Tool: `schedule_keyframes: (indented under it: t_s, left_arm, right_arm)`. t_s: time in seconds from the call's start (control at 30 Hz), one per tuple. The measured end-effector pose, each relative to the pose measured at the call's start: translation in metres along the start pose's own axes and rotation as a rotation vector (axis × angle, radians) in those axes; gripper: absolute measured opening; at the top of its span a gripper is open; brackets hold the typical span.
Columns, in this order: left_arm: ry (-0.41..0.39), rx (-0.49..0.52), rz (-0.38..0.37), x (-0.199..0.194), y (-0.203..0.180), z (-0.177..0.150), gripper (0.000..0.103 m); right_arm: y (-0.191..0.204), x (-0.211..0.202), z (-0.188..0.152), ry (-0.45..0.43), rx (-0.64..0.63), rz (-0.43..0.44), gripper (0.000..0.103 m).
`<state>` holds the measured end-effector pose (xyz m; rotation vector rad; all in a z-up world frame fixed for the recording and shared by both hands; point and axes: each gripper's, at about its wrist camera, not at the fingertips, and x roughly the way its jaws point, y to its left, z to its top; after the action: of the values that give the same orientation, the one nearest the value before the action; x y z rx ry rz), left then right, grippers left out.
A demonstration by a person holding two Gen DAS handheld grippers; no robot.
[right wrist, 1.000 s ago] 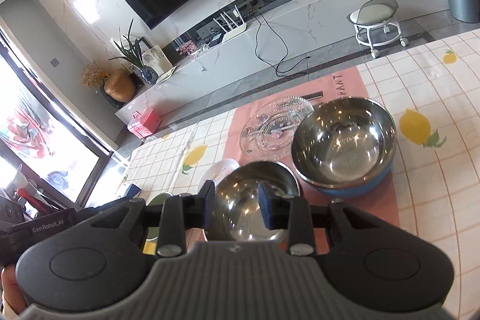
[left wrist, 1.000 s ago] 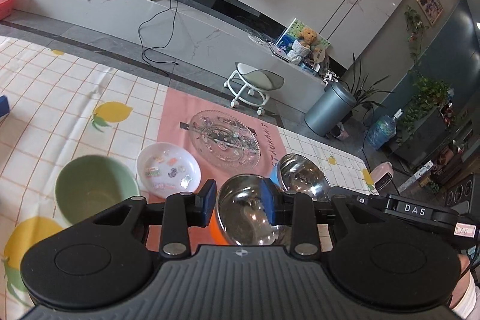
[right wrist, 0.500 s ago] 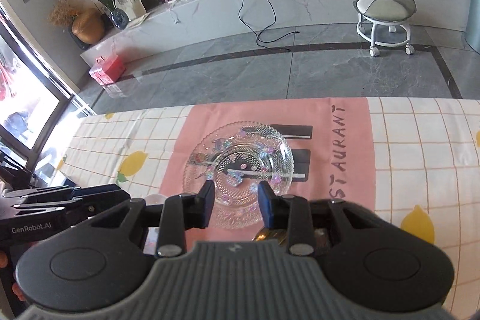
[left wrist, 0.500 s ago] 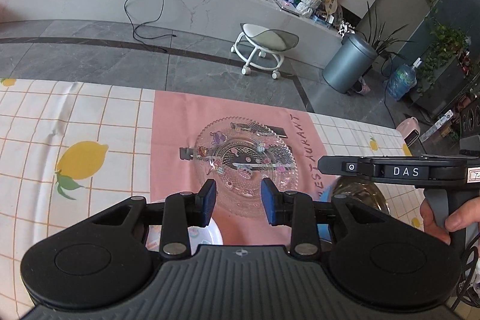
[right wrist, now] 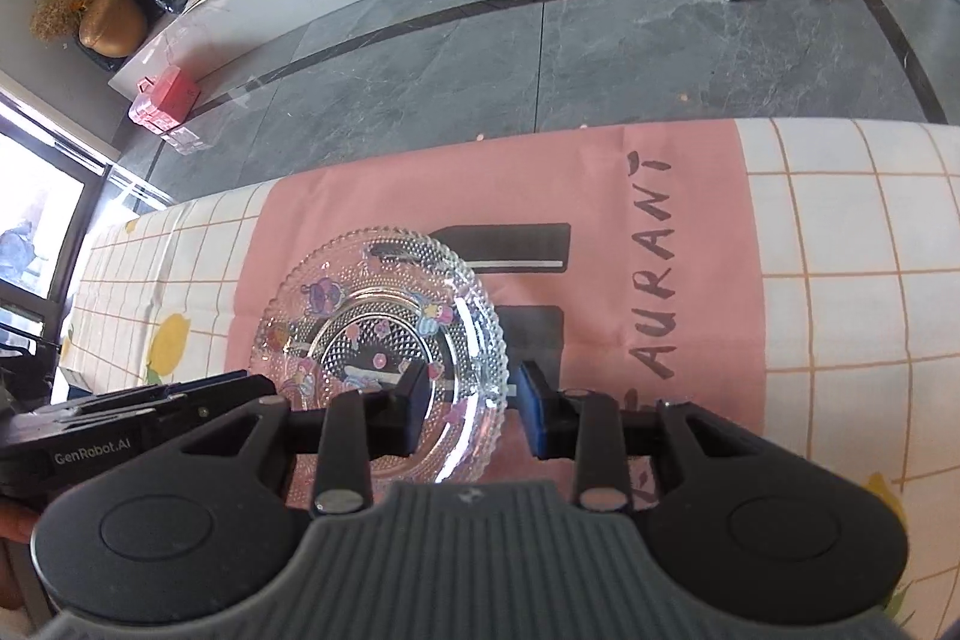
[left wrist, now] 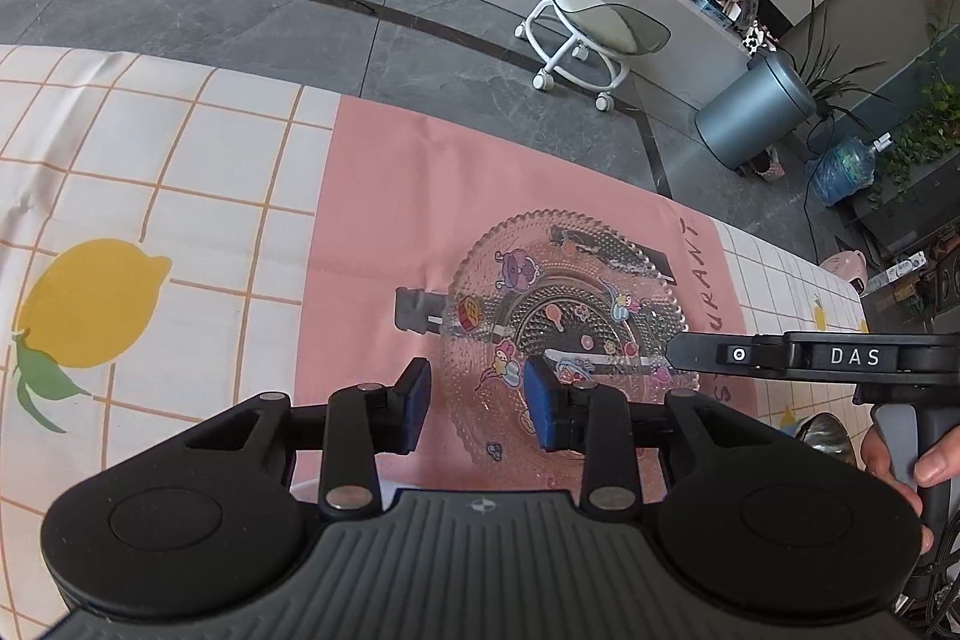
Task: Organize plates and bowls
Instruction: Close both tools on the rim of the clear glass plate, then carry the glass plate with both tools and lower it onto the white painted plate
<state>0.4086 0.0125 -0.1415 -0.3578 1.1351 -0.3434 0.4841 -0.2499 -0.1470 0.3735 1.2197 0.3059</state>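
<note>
While both claws are held above the table, a lemon print (left wrist: 90, 304) is seen at nine o'clock on the checked tablecloth (left wrist: 198, 172). Toward the middle, the left gripper (left wrist: 477, 412) is spread apart with nothing between its pads, over the near edge of the glass plate (left wrist: 564, 328), which lies on the pink mat (left wrist: 408, 196). At three o'clock a steel bowl (left wrist: 822, 436) is partly seen. The right gripper (right wrist: 468, 409) is likewise spread and empty, over the plate's near rim.
</note>
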Motion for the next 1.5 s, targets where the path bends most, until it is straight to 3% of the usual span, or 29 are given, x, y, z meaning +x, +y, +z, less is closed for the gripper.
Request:
schedule_keyframes:
  t_s: [0.17,0.23,0.37,0.83,1.17,1.5]
  left_arm:
    - [-0.007,-0.035,-0.019,0.0,0.007,0.005,0.032]
    - [-0.012,-0.043,-0.016,0.001,0.009,0.006,0.023]
    - [-0.03,-0.088,-0.036,0.0,0.016,0.005,0.013]
    - [-0.072,-0.089,0.004,-0.016,0.001,0.006,0.011]
    - [-0.172,-0.108,0.006,-0.079,-0.015,-0.01,0.01]
    - [-0.279,-0.115,0.005,-0.168,-0.03,-0.07,0.01]
  right_arm:
    - [-0.011,0.007,0.002,0.032,0.067,0.042,0.029]
    - [-0.014,0.007,0.004,0.032,0.077,0.054,0.027]
    - [-0.017,0.01,0.003,0.033,0.09,0.062,0.011]
    - [-0.024,-0.005,-0.004,-0.02,0.157,0.101,0.006]
    - [0.002,-0.054,-0.019,-0.079,0.143,0.157,0.005]
    - [0.048,-0.125,-0.085,-0.143,0.117,0.232,0.005]
